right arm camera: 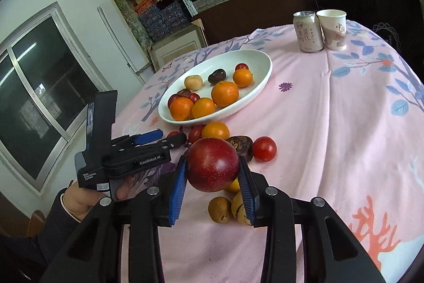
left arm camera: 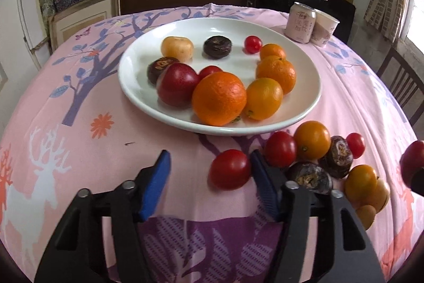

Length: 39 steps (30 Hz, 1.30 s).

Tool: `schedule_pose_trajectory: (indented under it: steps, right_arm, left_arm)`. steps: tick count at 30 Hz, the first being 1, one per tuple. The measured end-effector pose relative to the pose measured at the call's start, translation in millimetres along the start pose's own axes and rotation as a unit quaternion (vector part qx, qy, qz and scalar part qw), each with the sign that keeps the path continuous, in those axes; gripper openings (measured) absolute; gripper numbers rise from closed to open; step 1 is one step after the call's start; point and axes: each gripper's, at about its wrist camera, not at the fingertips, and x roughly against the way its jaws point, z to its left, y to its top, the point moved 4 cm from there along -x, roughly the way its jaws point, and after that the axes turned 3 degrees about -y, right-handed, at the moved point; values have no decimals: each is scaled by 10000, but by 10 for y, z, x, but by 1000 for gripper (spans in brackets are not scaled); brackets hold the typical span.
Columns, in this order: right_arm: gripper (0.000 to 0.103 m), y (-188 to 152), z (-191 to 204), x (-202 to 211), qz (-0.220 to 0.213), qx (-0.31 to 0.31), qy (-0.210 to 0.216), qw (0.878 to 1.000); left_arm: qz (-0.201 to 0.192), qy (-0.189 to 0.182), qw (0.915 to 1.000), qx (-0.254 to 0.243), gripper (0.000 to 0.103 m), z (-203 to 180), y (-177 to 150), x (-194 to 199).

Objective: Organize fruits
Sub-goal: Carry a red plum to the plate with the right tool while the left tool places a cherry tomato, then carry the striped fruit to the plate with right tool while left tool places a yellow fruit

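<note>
A white plate (left arm camera: 132, 81) (right arm camera: 259, 86) on the pink tablecloth holds several fruits: oranges (left arm camera: 219, 98), a red plum (left arm camera: 177, 84), cherry tomatoes and dark fruits. Loose fruits lie in front of it: a red tomato (left arm camera: 230, 169), an orange fruit (left arm camera: 312, 140), dark fruits (left arm camera: 310, 177). My left gripper (left arm camera: 209, 169) (right arm camera: 169, 138) is open, low over the cloth, with the tomato between its fingers near the right one. My right gripper (right arm camera: 212, 171) is shut on a large red plum (right arm camera: 213, 164) and holds it above the loose fruits; the plum also shows in the left wrist view (left arm camera: 412, 161).
A pink drink can (left arm camera: 300, 22) (right arm camera: 307, 32) and a paper cup (left arm camera: 324, 28) (right arm camera: 332, 29) stand at the table's far right. Shelves with boxes are behind the table. A dark chair (left arm camera: 400, 86) stands at the right. Small yellow-brown fruits (right arm camera: 220, 209) lie under my right gripper.
</note>
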Motion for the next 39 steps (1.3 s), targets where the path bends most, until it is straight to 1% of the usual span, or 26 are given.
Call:
schedule_pose_trajectory:
  steps: [1, 2, 3, 4, 6, 8, 10, 12, 14, 15, 17, 19, 20, 23, 25, 26, 27, 29, 30, 32, 34, 39]
  right_arm:
    - [38, -5, -19, -4, -5, -21, -35, 10000]
    - [38, -3, -28, 1, -50, -28, -56, 10000]
    - [38, 3, -38, 8, -117, -29, -94, 9999]
    - [38, 9, -51, 15, -185, -18, -185, 9997]
    - [38, 17, -98, 30, -312, -30, -361, 9989]
    - [38, 47, -144, 51, -479, -86, -481, 9977]
    - [38, 115, -187, 73, -655, -124, -673, 9955]
    - [38, 212, -216, 94, -701, -307, -744, 9943]
    - [38, 357, -130, 80, -766, -98, -904, 9929]
    - [38, 450, -59, 60, -816, 54, -968, 9919]
    - [38, 616, 121, -35, -852, 350, -950, 9912]
    - [38, 767, 314, -229, -864, 636, -986, 9893]
    - [38, 819, 379, -353, -788, 672, -957, 9900]
    - [38, 908, 452, -790, -480, 514, -1069, 9918]
    - [39, 932, 471, -1018, -271, 386, -1006, 9938]
    - [39, 956, 463, -1117, -151, 262, -918, 9953]
    - [39, 972, 436, -1177, -87, 96, -875, 9961]
    - [65, 1004, 344, -1225, -41, -407, -696, 9967]
    - [70, 1006, 316, -1200, -116, -611, -541, 9966]
    - [71, 981, 301, -1122, -235, -770, -332, 9962]
    - [71, 953, 296, -1020, -254, -727, -221, 9968]
    - [72, 823, 118, -634, -371, -918, 7, 9951]
  left_arm:
    - [59, -152, 9998, -70, 37, -42, -8, -14]
    - [106, -210, 9996, -176, 30, -90, -21, -11]
    - [121, -134, 9995, -276, 30, -126, -33, 6]
    - [164, -214, 9992, -305, 30, -155, -46, 29]
    - [224, -492, 9984, -136, 30, -157, -46, 95]
    - [45, -545, 9985, 38, 30, -121, 0, 210]
    - [-266, -441, 9987, 65, 30, -81, 79, 351]
    - [-476, -405, 9979, 173, 30, -32, 163, 469]
    - [-583, -459, 9966, 358, 30, 43, 261, 555]
    - [-631, -410, 9961, 472, 30, 86, 319, 574]
    - [-732, -192, 9945, 726, 30, 173, 467, 570]
    - [-713, -196, 9944, 759, 30, 207, 602, 486]
    - [-649, -120, 9948, 777, 30, 233, 651, 425]
    - [-413, 212, 9948, 904, 30, 334, 710, 234]
    - [-342, 220, 9950, 910, 30, 389, 709, 148]
    - [-344, 237, 9950, 903, 33, 414, 704, 120]
    - [-374, 283, 9948, 904, 51, 442, 704, 105]
    - [-574, 522, 9923, 968, 74, 523, 708, 120]
    - [-694, 552, 9912, 985, 83, 554, 715, 147]
    - [-834, 503, 9901, 1013, 86, 594, 723, 212]
    - [-841, 533, 9893, 1063, 86, 627, 724, 258]
    - [-898, 508, 9864, 1282, 89, 674, 677, 417]
